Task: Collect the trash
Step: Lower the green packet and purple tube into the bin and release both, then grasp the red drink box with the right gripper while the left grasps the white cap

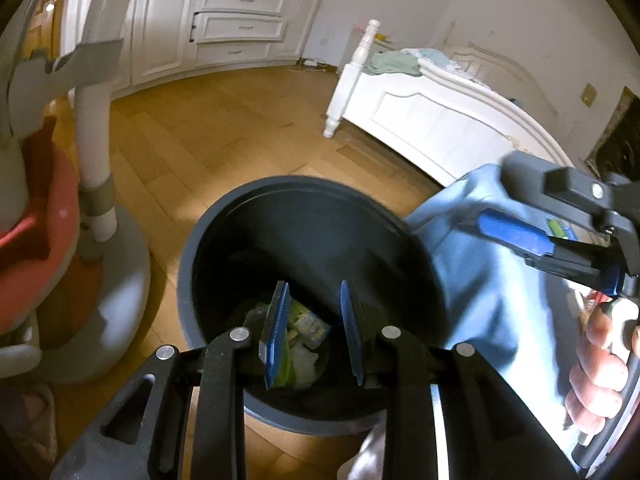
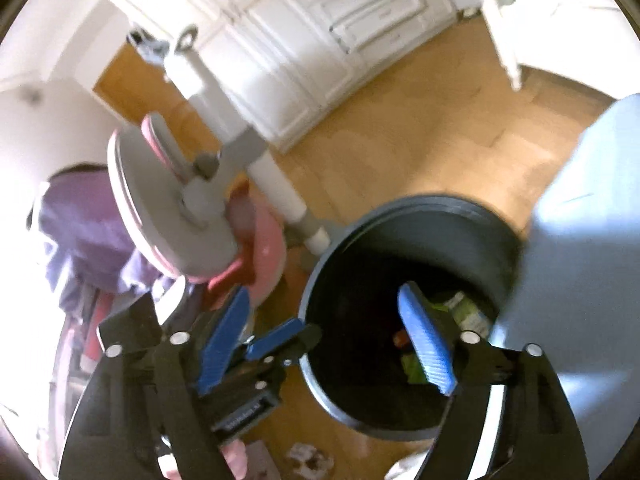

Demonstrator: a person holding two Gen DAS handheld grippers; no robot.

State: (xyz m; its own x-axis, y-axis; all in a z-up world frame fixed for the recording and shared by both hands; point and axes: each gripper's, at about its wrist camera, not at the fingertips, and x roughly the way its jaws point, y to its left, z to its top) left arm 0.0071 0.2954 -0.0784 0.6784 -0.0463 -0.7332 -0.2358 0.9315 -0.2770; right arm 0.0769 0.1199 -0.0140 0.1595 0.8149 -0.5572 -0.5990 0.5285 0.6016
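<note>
A dark grey round trash bin (image 1: 224, 216) stands on the wooden floor and also shows in the right wrist view (image 2: 424, 204). Green and white wrappers (image 1: 304, 328) lie at its bottom, seen too in the right wrist view (image 2: 464, 308). My left gripper (image 1: 314, 336) hangs over the bin mouth, open and empty, blue pads apart. My right gripper (image 2: 328, 344) is open and empty, wide apart, beside and over the bin's rim. It shows in the left wrist view (image 1: 520, 236) at the right. The left gripper's finger (image 2: 276, 340) shows between the right fingers.
A pink and grey child's chair (image 1: 48, 208) with a white pole stands left of the bin, also in the right wrist view (image 2: 180, 216). A white bed (image 1: 440, 116) and white cabinets (image 1: 240, 20) stand behind. My blue trouser leg (image 1: 472, 280) is right of the bin. Small scraps (image 2: 308, 456) lie on the floor.
</note>
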